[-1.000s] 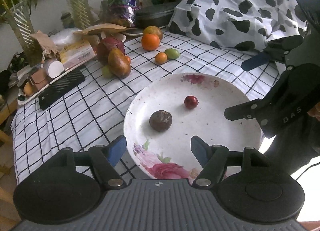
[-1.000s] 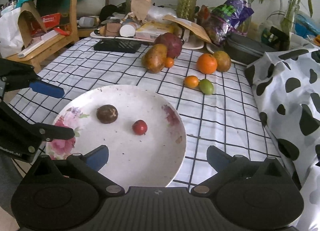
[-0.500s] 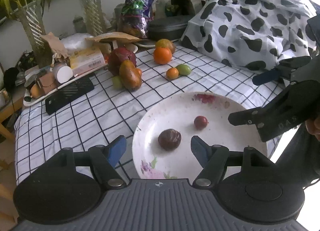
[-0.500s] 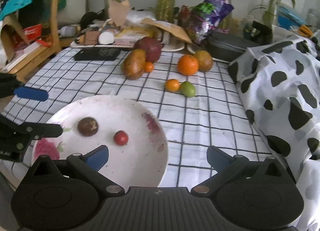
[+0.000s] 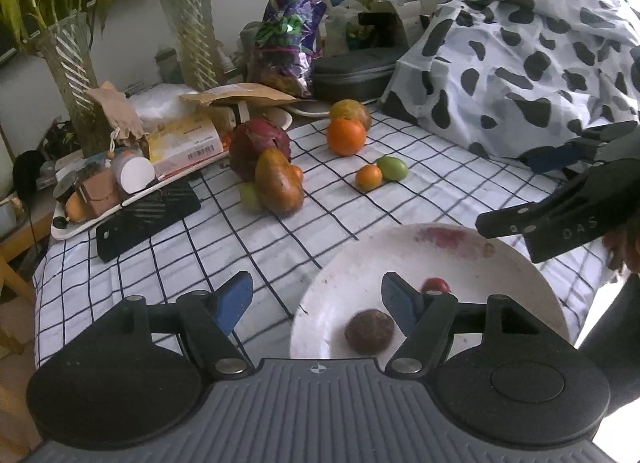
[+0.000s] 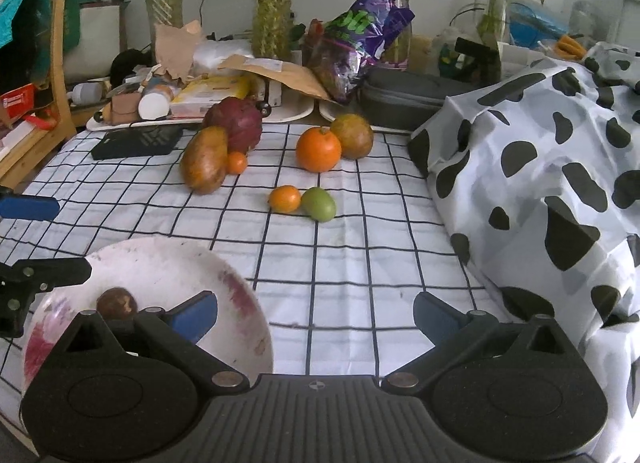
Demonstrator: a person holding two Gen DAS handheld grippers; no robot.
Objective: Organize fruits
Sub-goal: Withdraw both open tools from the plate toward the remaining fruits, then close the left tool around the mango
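Note:
A white flowered plate (image 5: 352,271) (image 6: 168,263) lies at the near table edge with a brown passion fruit (image 5: 369,331) (image 6: 117,302) and a small red fruit (image 5: 436,285) in it. Farther back lie a mango (image 5: 279,183) (image 6: 205,165), a dragon fruit (image 5: 256,141) (image 6: 236,125), an orange (image 5: 346,137) (image 6: 318,149), a small tangerine (image 5: 369,177) (image 6: 284,199) and a green fruit (image 5: 393,168) (image 6: 319,203). My left gripper (image 5: 316,299) is open and empty above the plate's left rim. My right gripper (image 6: 316,313) is open and empty, right of the plate.
A checked cloth (image 6: 360,255) covers the table. A cow-print cloth heap (image 6: 540,183) fills the right side. A black case (image 6: 400,95), a purple bag (image 6: 360,39), a tray of clutter (image 5: 120,183), a black slab (image 5: 148,219) and vases (image 5: 192,31) line the back.
Both grippers have drawn back and tilted up from the plate. The plate now sits lower in both views and more of the far fruit shows. Nothing was picked up.

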